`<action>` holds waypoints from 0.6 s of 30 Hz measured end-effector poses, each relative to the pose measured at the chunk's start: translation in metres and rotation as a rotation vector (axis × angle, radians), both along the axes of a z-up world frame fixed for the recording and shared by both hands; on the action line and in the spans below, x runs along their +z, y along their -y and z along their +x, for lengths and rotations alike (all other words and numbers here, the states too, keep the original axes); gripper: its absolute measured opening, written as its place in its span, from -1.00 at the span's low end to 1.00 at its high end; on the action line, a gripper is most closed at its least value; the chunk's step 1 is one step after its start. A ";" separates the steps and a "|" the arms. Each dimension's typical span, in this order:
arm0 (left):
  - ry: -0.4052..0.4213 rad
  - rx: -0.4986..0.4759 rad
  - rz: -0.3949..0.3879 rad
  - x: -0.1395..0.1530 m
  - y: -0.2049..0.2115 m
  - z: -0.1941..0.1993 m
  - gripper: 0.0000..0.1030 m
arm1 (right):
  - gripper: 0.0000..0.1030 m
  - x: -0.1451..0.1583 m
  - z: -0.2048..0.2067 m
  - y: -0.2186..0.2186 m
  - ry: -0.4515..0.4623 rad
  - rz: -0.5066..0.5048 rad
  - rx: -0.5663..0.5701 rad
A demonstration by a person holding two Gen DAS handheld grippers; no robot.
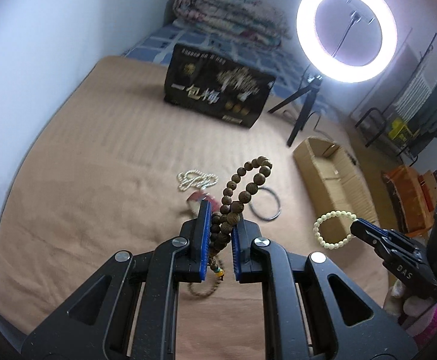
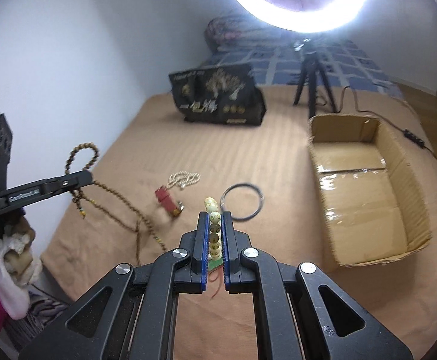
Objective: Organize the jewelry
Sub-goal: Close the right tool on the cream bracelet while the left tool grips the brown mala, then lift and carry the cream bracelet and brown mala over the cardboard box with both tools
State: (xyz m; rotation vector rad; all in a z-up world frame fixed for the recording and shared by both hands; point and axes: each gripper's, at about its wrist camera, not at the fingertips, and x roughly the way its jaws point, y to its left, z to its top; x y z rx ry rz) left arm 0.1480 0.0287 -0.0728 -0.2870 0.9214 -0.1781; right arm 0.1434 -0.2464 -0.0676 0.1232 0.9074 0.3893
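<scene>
My left gripper is shut on a brown wooden bead string and holds it above the tan bed cover; a loop sticks up past the fingers and a long strand hangs down. My right gripper is shut on a pale cream bead bracelet, seen in the left wrist view hanging from the right gripper's tips. On the cover lie a white pearl necklace, a red charm and a dark ring bangle.
An open cardboard box sits on the cover to the right. A black printed bag stands at the back. A ring light on a tripod stands behind the box, its cable running right. A wall runs along the left.
</scene>
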 end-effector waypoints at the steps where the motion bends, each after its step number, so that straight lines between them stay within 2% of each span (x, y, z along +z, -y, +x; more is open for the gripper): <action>1: 0.004 -0.004 -0.010 0.005 0.002 0.000 -0.80 | -0.88 0.002 0.000 0.006 0.006 0.003 -0.012; 7: 0.077 -0.049 -0.017 0.043 0.020 -0.004 -0.80 | -0.88 0.016 0.003 0.051 0.043 0.013 -0.110; 13: 0.160 -0.120 -0.025 0.085 0.056 0.006 -0.80 | -0.88 0.024 0.008 0.090 0.058 0.013 -0.197; 18: 0.209 -0.168 -0.028 0.109 0.088 0.018 -0.80 | -0.88 0.023 0.010 0.112 0.053 0.007 -0.246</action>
